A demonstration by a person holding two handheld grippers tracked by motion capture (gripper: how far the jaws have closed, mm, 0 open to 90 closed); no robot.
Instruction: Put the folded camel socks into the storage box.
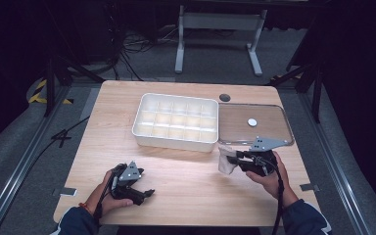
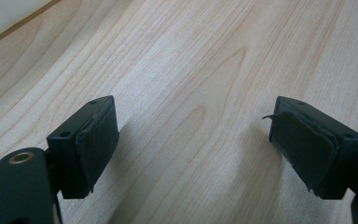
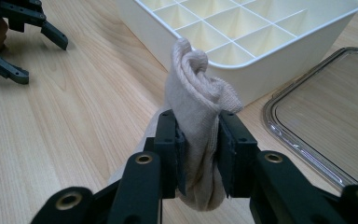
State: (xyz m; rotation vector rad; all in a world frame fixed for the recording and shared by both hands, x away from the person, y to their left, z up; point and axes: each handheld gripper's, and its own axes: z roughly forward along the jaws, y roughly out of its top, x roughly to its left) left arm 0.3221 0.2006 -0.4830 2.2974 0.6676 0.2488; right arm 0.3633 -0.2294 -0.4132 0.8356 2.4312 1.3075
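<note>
Right gripper (image 3: 198, 154) clamped on beige sock (image 3: 200, 116), left gripper (image 2: 193, 149) spread wide, empty

Table: you have a light wooden top (image 1: 176, 171) with rounded corners and a visible grain.
Far middle: a white divided organizer box (image 1: 175, 121) sits on the wood, its compartments open to you.
Far right: a clear lid (image 1: 254, 125) lies flat, touching the box's right side; a small white round piece (image 1: 252, 122) sits on it.
Far edge: a dark round spot (image 1: 224, 97) sits in the wood just beyond the lid.
Near half: bare wood lies in front of the box.
</note>
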